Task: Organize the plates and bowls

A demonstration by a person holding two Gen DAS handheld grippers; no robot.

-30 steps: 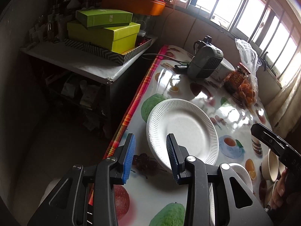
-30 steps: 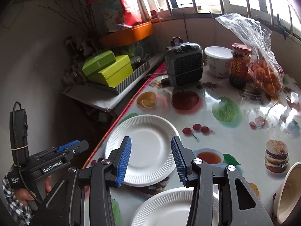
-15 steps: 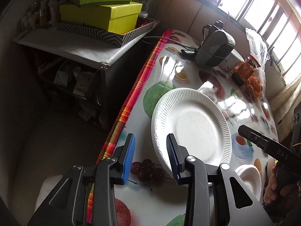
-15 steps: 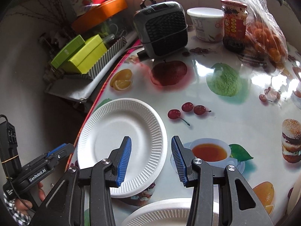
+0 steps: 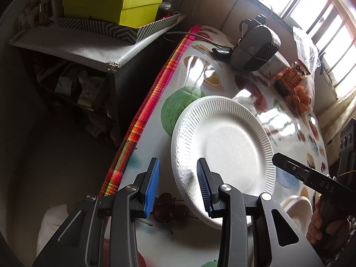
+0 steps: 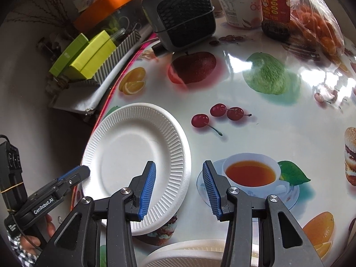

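Observation:
A white paper plate lies near the table's left edge; it also shows in the right wrist view. My left gripper is open, its jaws astride the plate's near left rim. My right gripper is open, its jaws astride the plate's right rim. A second white plate lies at the bottom of the right wrist view, partly hidden by the gripper. A small white bowl sits at the lower right of the left wrist view.
A grey fan heater, a white tub, a sauce jar and a bag of oranges stand at the table's far side. A shelf with green boxes stands beyond the table's striped edge.
Both grippers have moved in lower and closer to the plate, each now with its jaws astride the rim. Both stay open.

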